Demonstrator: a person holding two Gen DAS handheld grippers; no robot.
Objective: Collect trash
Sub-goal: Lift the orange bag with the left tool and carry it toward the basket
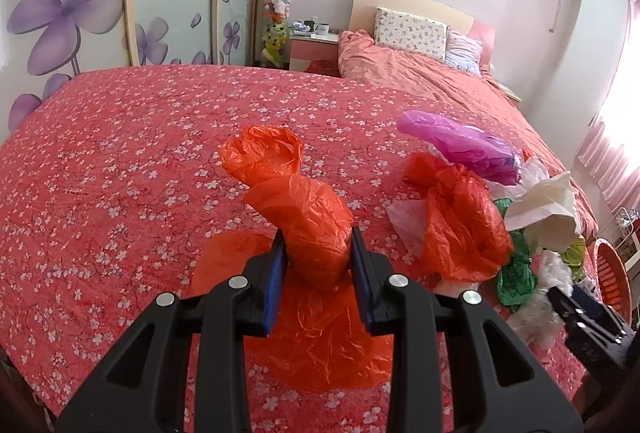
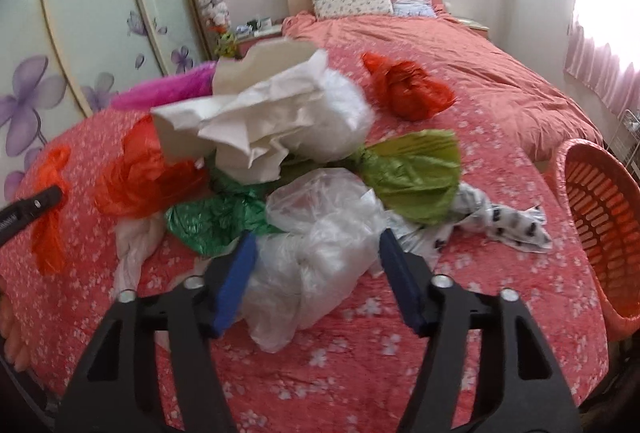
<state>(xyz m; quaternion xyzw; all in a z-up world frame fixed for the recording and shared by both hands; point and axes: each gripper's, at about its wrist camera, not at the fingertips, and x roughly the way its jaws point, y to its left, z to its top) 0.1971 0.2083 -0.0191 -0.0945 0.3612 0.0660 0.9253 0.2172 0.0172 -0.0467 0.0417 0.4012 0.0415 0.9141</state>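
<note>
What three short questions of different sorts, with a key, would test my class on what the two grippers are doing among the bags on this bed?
1. True or false: the left gripper is shut on an orange bag.
2. Multiple choice: the right gripper has its fingers on either side of which item? A) the olive green bag B) the clear plastic bag C) the crumpled white paper
3. Fill in: the orange slotted container at the right edge of the bed, seen in the right wrist view, is a ____.

Key: 1 true; 2 B, with the jaws apart and not yet closed; 3 basket.
</note>
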